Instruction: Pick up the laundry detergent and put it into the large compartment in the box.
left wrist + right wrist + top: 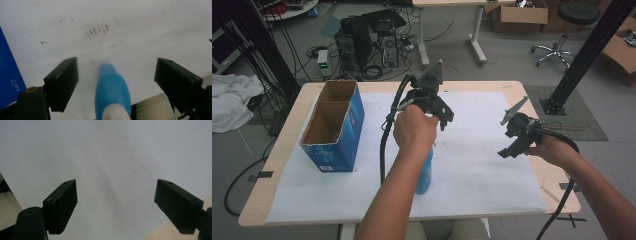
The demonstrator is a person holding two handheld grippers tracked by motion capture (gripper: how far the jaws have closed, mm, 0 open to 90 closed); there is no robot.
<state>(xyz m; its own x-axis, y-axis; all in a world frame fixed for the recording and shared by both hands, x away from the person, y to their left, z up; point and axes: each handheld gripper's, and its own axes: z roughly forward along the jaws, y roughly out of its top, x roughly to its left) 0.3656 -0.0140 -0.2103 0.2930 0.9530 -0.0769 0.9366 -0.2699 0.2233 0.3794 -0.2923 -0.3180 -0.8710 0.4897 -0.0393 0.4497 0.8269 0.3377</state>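
A blue bottle [424,172] with a whitish end [112,92] stands on the white paper sheet [482,170] near the table's front middle, partly hidden under the person's left forearm. My left gripper [434,112] hangs over it, open; in the left gripper view the bottle lies between the two wide-apart jaws of the gripper [116,80], touching neither. My right gripper [510,140] is held above the right side of the sheet, open, and in the right gripper view the gripper [116,202] has bare paper between its jaws.
A tall open blue cardboard box [334,125] with two compartments stands at the left of the table; its blue wall [7,75] shows beside the left gripper. Beyond the table are a computer tower [367,42], cables, a stool [574,20] and a black frame post [587,55].
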